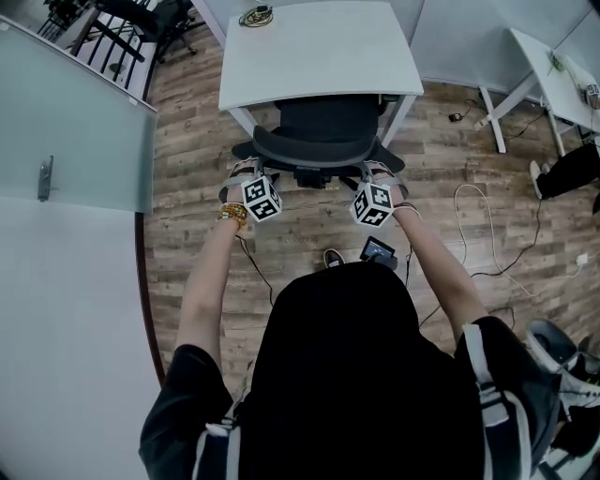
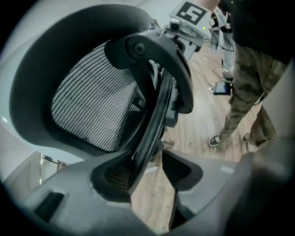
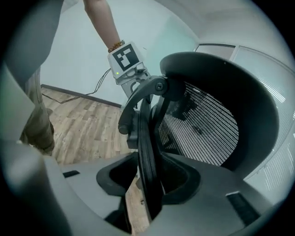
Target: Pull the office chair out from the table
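A black mesh office chair [image 1: 314, 145] stands tucked under the white table [image 1: 319, 56], its backrest toward me. My left gripper [image 1: 246, 176] is at the backrest's left edge and my right gripper [image 1: 380, 176] at its right edge. In the left gripper view the backrest's dark rim [image 2: 154, 124] runs between the jaws of the left gripper [image 2: 147, 173], with floor showing beside it; the jaws stand open. In the right gripper view the rim [image 3: 146, 152] likewise passes between the open jaws of the right gripper [image 3: 150, 177], with a gap on one side. The mesh back [image 3: 207, 124] fills the right.
A glass partition [image 1: 75, 122] lines the left. Another white desk [image 1: 553, 75] stands at the right, with cables [image 1: 478, 234] across the wood floor. A small device [image 1: 378, 250] lies by my feet. A second chair [image 1: 562, 361] is at bottom right. A coiled cable [image 1: 255, 15] lies on the table.
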The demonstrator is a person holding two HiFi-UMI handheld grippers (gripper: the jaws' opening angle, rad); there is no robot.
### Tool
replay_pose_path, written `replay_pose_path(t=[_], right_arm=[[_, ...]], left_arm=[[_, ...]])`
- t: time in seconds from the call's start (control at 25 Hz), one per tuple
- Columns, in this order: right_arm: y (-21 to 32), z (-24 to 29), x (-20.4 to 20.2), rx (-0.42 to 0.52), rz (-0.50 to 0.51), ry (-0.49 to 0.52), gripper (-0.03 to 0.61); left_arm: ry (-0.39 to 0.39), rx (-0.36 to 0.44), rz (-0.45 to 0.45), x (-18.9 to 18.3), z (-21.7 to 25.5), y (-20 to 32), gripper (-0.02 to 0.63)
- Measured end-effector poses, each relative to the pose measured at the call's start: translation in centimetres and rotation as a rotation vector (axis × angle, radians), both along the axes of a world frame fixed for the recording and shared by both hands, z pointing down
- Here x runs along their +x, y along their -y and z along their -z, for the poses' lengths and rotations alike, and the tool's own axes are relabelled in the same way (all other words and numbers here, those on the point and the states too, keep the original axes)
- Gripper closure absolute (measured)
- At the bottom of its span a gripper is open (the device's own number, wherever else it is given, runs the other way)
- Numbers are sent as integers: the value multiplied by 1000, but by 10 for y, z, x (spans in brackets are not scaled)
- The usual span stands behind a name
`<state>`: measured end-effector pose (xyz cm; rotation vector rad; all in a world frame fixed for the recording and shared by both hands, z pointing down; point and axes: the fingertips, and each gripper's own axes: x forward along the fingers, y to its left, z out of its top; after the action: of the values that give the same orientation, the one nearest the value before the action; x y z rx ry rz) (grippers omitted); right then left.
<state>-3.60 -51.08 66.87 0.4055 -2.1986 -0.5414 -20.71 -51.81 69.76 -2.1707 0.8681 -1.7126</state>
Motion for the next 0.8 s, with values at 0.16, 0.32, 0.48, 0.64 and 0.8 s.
replay_pose_path(t=[0.16, 0.32, 0.48, 0.64, 0.8], right_arm=[[2, -9, -5, 30, 32, -45, 452], [1, -17, -4, 70, 54, -93, 472], [-2, -21, 1, 127, 71, -102, 476], [1, -23, 5, 153, 83, -111, 476], [2, -25, 19, 125, 88, -119, 477]], left_arm=[[29, -37, 13, -9, -7, 9, 407], [45, -53, 83, -14, -17, 18, 410], [92, -31, 81, -12, -20, 16, 426], [97, -37, 90, -8, -19, 16, 430], [102, -66, 82, 5, -22, 12, 438]])
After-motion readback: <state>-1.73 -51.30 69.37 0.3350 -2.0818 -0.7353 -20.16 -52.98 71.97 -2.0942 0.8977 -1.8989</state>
